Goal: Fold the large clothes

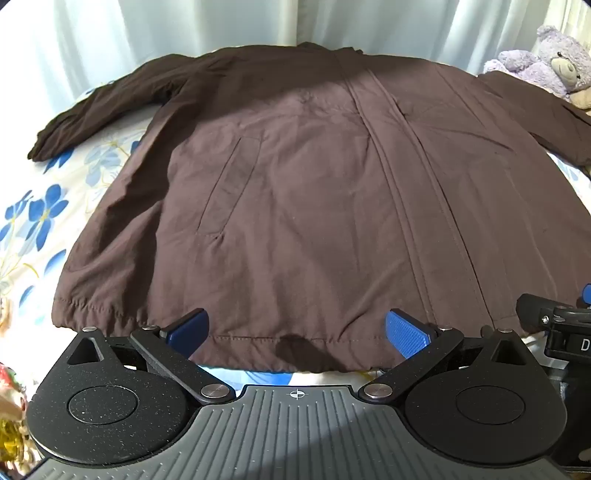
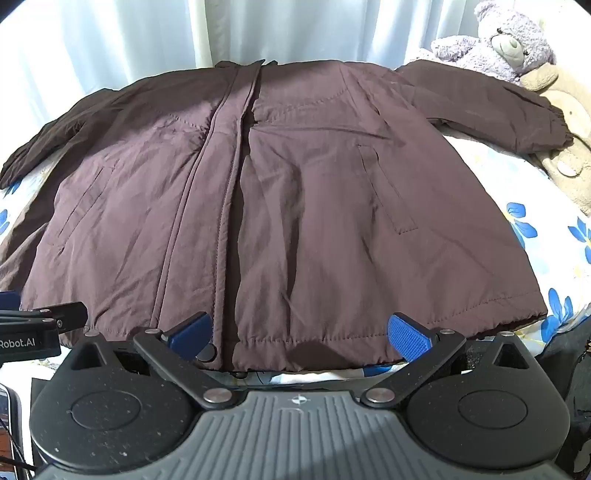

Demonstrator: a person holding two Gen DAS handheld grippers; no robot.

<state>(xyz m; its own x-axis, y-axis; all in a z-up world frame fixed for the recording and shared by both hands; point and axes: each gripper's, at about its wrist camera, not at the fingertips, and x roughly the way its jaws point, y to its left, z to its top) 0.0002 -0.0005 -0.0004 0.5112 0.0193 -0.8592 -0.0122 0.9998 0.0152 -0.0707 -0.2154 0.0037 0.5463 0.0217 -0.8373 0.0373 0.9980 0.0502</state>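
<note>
jacket (image 1: 314, 192) hem between tool (image 1: 297, 334) fingers

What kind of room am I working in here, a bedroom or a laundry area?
Most likely a bedroom. The brown jacket lies spread on a floral bedsheet, a purple teddy bear sits at the far right corner, and pale curtains hang behind the bed.

We see a bed covered by a pale sheet (image 1: 44, 206) printed with blue flowers. Behind it hang white curtains (image 2: 295, 29) in soft vertical folds, glowing with a cool, bluish light. At the far right corner a lilac teddy bear (image 2: 506, 40) leans against a beige plush toy (image 2: 565, 147). A bright, cluttered patch at the lower left edge is too blurred to identify.
</note>
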